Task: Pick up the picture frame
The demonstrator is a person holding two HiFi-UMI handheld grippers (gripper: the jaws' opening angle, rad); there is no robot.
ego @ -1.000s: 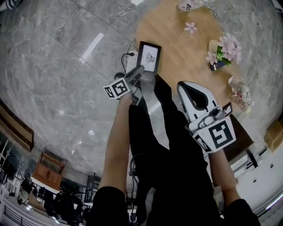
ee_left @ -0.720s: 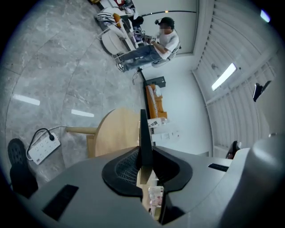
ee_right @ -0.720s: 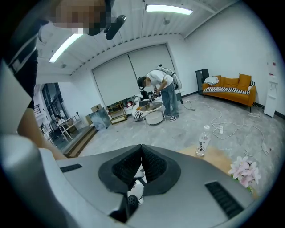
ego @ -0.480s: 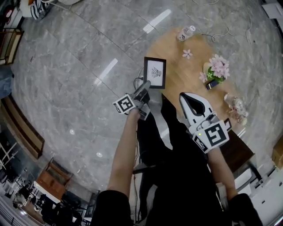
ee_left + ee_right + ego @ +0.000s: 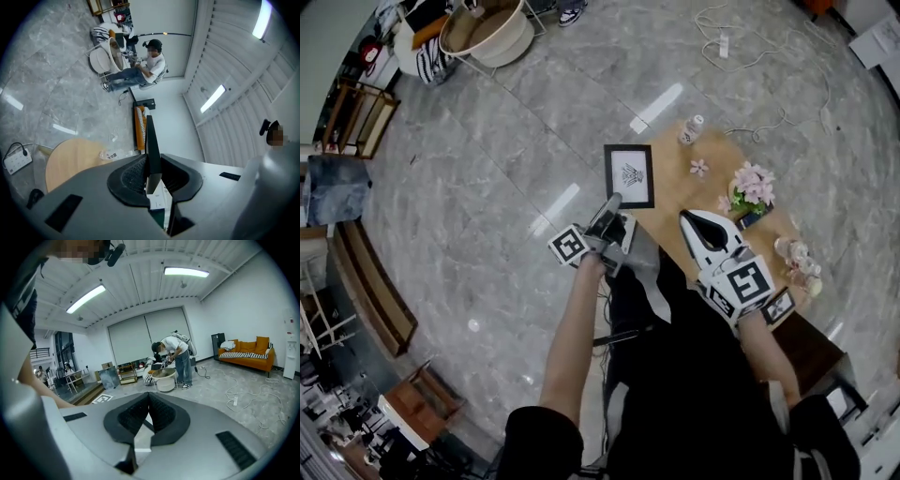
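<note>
since the left gripper [image 5: 152, 174] is clamped on the picture frame [image 5: 151, 140], the grip is what needs minding. jaws nearly together, ribbed pads [image 5: 127, 177] pressing both faces of the thin black frame. it stands edge-on between them and runs out well past the tips. the hold sits only on the edge nearest the person, so the rest of the frame hangs out as a lever.

judgement: pick-up looks done or close to it. frame appears off the wooden table [image 5: 680, 192], held in the air over the table's rim and the grey floor [image 5: 487, 187].

to do it well:
- hold the squeeze steady, no easing of the jaws.
- no quick wrist turn, since a flat frame could pivot or slide in so narrow a pinch.
- carry it with the long side in line with the jaws, as now.
- stay wide of the flowers [image 5: 752, 185] on the table.

right gripper [image 5: 149, 399]: jaws shut pad to pad, nothing between them, idle. it could steady the free edge if the frame sags.

pose: left forearm [image 5: 574, 337] bare, stretched forward from the body, gripper pointing away and about level, marker cube [image 5: 570, 246] on its left side. right forearm [image 5: 766, 349] bent, gripper closer in, tilted a little down, over the table's near side.
</note>
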